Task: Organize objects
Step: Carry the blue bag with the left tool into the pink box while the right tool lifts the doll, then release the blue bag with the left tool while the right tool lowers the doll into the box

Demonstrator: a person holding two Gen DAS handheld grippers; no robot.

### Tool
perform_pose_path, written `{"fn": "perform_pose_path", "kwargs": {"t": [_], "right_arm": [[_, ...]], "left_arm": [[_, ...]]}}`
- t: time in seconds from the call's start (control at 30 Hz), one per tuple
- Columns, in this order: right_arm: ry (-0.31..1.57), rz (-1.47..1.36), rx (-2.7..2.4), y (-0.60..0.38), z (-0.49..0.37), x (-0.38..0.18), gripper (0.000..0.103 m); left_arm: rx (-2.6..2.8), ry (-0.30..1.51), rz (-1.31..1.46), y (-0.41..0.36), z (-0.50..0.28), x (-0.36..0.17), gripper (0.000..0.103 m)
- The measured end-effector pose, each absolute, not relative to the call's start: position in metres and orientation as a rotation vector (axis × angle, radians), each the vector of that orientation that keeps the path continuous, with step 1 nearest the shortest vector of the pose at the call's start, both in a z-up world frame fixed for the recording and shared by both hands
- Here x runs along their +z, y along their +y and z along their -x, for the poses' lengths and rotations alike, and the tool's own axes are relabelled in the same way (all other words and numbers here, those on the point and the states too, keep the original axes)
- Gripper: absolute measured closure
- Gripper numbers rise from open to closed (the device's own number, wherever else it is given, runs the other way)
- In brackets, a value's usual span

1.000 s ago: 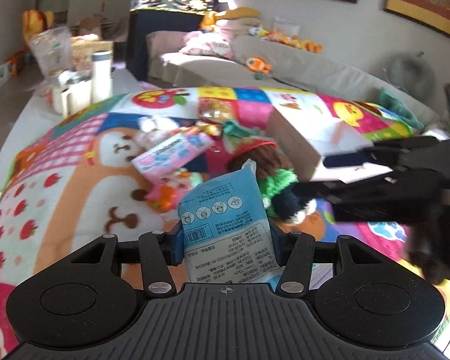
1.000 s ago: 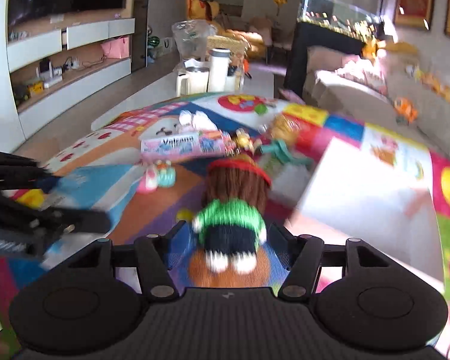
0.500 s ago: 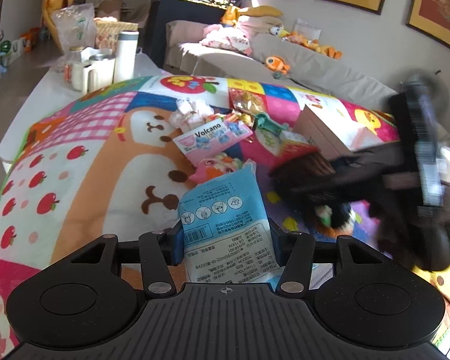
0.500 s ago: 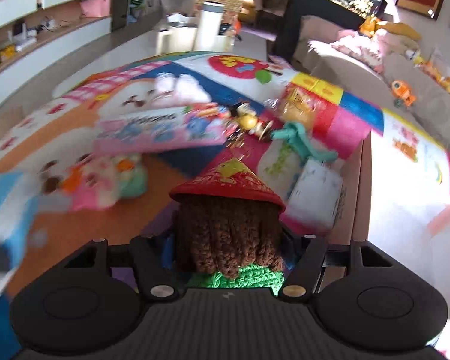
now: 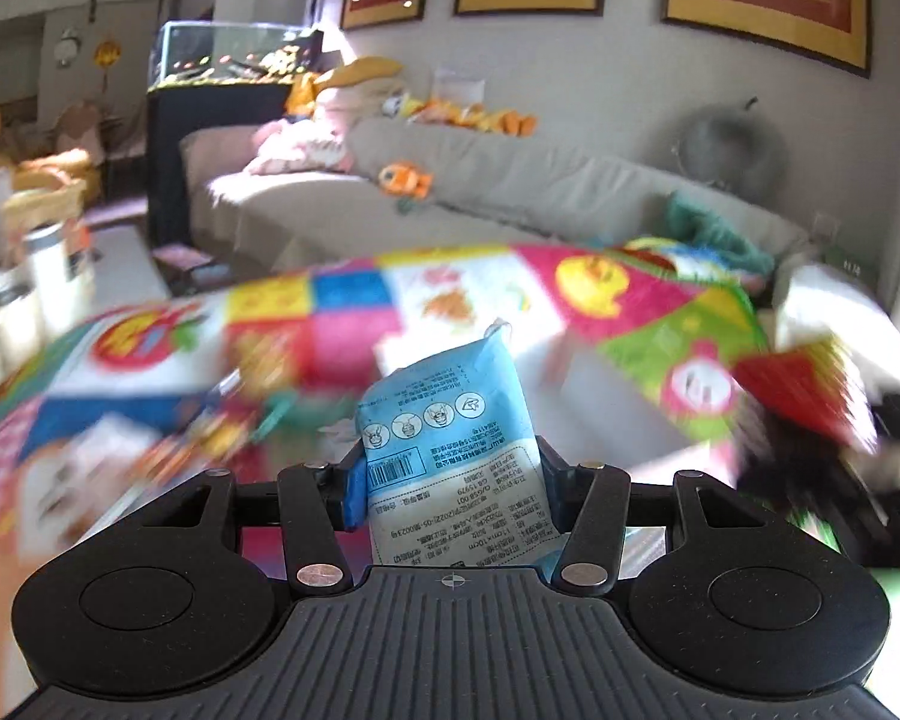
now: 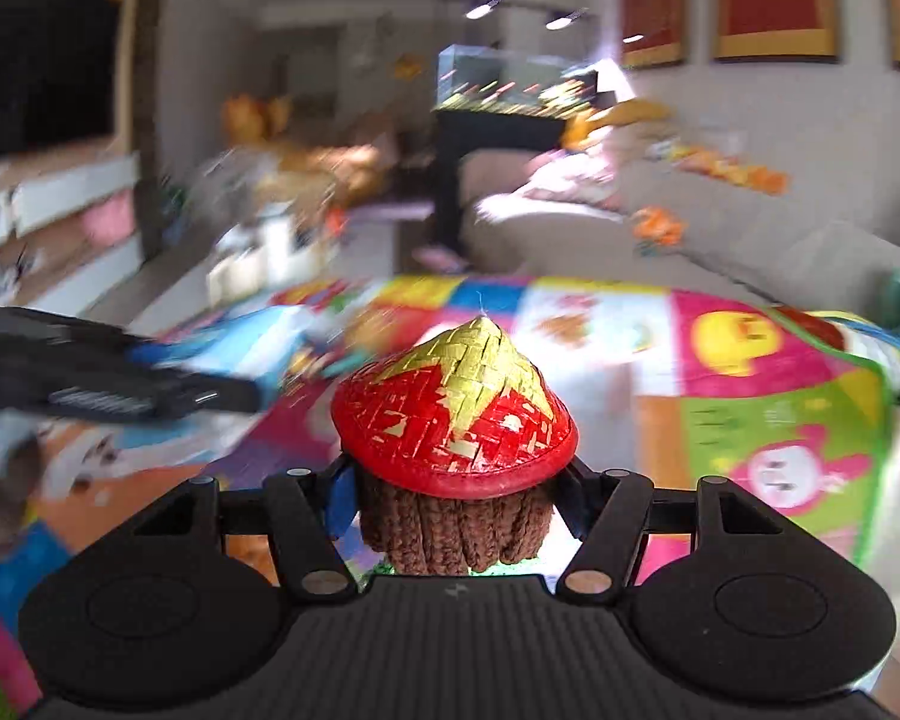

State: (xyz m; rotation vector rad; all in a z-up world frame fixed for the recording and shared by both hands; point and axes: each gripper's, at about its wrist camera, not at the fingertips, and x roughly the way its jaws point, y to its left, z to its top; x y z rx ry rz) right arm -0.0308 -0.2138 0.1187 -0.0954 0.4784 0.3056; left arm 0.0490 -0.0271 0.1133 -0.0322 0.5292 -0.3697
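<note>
My left gripper (image 5: 450,480) is shut on a light blue printed packet (image 5: 450,438) and holds it upright above the colourful play mat (image 5: 354,294). My right gripper (image 6: 453,495) is shut on a knitted doll (image 6: 453,420) with brown yarn hair and a red and gold woven hat. The doll also shows blurred at the right edge of the left wrist view (image 5: 804,402). The left gripper and its blue packet (image 6: 252,354) appear at the left of the right wrist view. A cardboard box (image 5: 606,396) lies blurred on the mat behind the packet.
Several small toys and packets (image 5: 222,426) lie blurred on the mat's left side. A grey sofa (image 5: 510,192) with plush toys runs behind the mat. A fish tank (image 5: 234,60) on a black stand and a white table with cups (image 5: 36,276) stand at the left.
Both grippers have lifted and tilted up, so more of the sofa and wall shows. The doll has come up with the right gripper. The packet stays held in the left gripper.
</note>
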Motion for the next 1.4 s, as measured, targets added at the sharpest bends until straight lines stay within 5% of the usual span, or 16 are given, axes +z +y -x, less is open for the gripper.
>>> {"fn": "perform_pose_path", "kwargs": {"t": [0.3, 0.7, 1.07, 1.4], "right_arm": [[0.487, -0.056, 0.183, -0.278, 0.022, 0.104, 0.040], [0.572, -0.178, 0.188, -0.300, -0.017, 0.089, 0.040], [0.516, -0.119, 0.197, -0.256, -0.047, 0.118, 0.040], [0.548, -0.103, 0.175, -0.261, -0.080, 0.127, 0.039]], "left_arm": [[-0.197, 0.742, -0.087, -0.118, -0.164, 0.050, 0.046], [-0.339, 0.720, -0.047, -0.073, -0.123, 0.080, 0.045], [-0.386, 0.855, -0.323, -0.126, -0.143, 0.051, 0.046], [-0.409, 0.739, -0.030, -0.064, -0.130, 0.098, 0.050]]}}
